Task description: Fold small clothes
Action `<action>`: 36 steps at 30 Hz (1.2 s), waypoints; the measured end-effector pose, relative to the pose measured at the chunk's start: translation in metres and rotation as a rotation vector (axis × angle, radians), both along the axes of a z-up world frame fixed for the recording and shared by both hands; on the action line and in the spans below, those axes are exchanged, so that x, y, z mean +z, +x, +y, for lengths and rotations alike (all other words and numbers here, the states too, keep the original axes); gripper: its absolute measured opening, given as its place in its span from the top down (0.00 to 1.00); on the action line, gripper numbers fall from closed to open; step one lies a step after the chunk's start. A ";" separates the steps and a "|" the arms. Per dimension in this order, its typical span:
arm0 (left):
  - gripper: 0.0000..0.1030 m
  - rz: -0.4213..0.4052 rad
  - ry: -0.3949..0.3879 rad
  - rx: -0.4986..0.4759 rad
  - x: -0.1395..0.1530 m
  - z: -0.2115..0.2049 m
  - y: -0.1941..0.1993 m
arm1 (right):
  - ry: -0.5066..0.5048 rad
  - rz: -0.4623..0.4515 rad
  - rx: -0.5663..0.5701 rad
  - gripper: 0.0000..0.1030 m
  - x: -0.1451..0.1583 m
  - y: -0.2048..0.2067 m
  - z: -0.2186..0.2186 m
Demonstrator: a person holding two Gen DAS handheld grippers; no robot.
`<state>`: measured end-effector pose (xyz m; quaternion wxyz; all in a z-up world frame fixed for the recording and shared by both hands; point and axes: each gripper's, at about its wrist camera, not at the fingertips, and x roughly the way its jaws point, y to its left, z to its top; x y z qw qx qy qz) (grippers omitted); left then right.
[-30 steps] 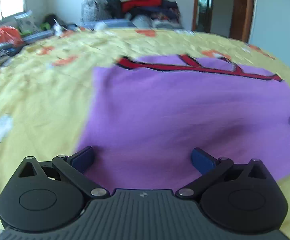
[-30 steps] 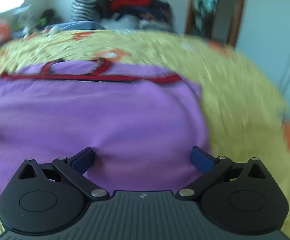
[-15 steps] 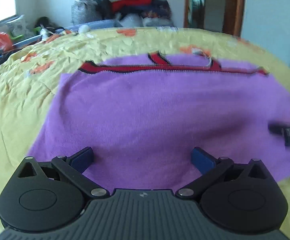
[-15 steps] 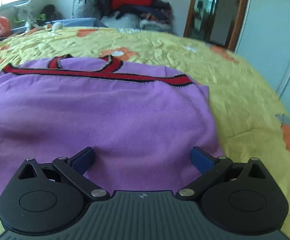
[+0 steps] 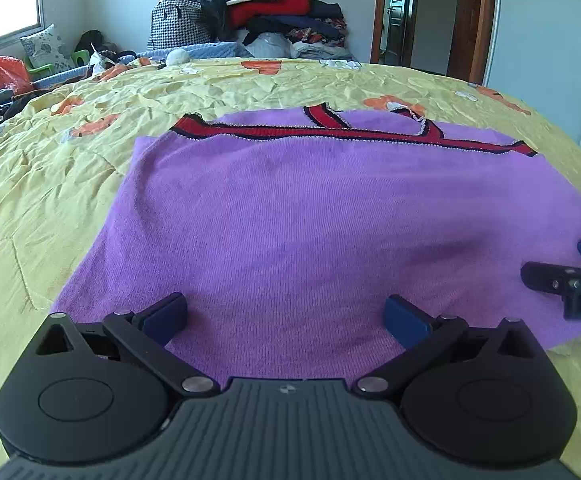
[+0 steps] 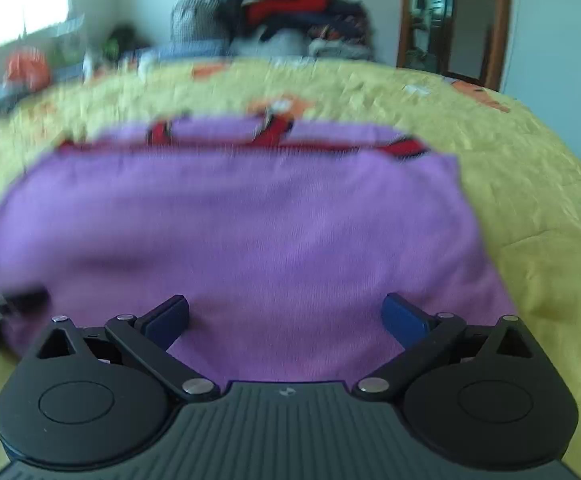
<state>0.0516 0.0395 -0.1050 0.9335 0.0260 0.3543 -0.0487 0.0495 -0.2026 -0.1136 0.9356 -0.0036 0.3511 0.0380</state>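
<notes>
A purple knitted garment (image 5: 310, 216) with red and black trim (image 5: 330, 132) at its far edge lies flat on a yellow bedspread (image 5: 50, 168). It also shows, blurred, in the right wrist view (image 6: 250, 232). My left gripper (image 5: 286, 318) is open and empty over the garment's near edge. My right gripper (image 6: 286, 318) is open and empty over the near edge further right. The right gripper's tips (image 5: 562, 276) show at the right edge of the left wrist view. The left gripper (image 6: 6, 300) shows blurred at the left edge of the right wrist view.
A heap of clothes and bags (image 5: 258, 12) is piled behind the bed's far side. Pillows and an orange bag (image 5: 6, 72) lie at the far left. A doorway (image 5: 418, 16) and a white wardrobe (image 5: 546, 48) stand at the right.
Both grippers have shifted toward the middle of the garment's near edge, each coming into the other's view. The right wrist view is blurred by motion. Both stay open.
</notes>
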 end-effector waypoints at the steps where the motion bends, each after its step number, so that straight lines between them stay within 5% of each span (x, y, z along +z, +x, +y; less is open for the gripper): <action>1: 0.00 0.000 0.000 -0.002 0.000 0.000 -0.001 | 0.013 0.010 -0.015 0.00 0.000 -0.002 -0.008; 6: 0.00 -0.001 0.000 0.000 0.000 0.001 -0.004 | 0.071 0.031 -0.077 0.00 0.018 -0.001 -0.027; 14: 0.00 -0.002 -0.002 -0.006 -0.001 0.003 -0.005 | -0.036 0.024 -0.075 0.00 0.007 0.092 -0.025; 19: 0.00 -0.001 -0.001 -0.005 0.000 0.003 -0.005 | 0.077 0.060 -0.186 0.00 0.018 0.107 -0.050; 23: 0.00 0.001 0.000 -0.009 0.000 0.003 -0.004 | -0.047 0.034 -0.130 0.00 0.003 0.121 -0.039; 26: 0.00 0.005 -0.005 -0.018 0.002 0.005 -0.004 | 0.055 0.037 -0.180 0.00 0.006 0.131 -0.067; 33: 0.00 -0.031 -0.150 0.053 0.030 0.058 0.022 | 0.126 0.031 -0.127 0.00 0.018 0.080 -0.053; 36: 0.00 -0.032 -0.164 0.082 0.041 0.087 0.061 | 0.037 0.031 -0.074 0.00 0.006 0.048 -0.028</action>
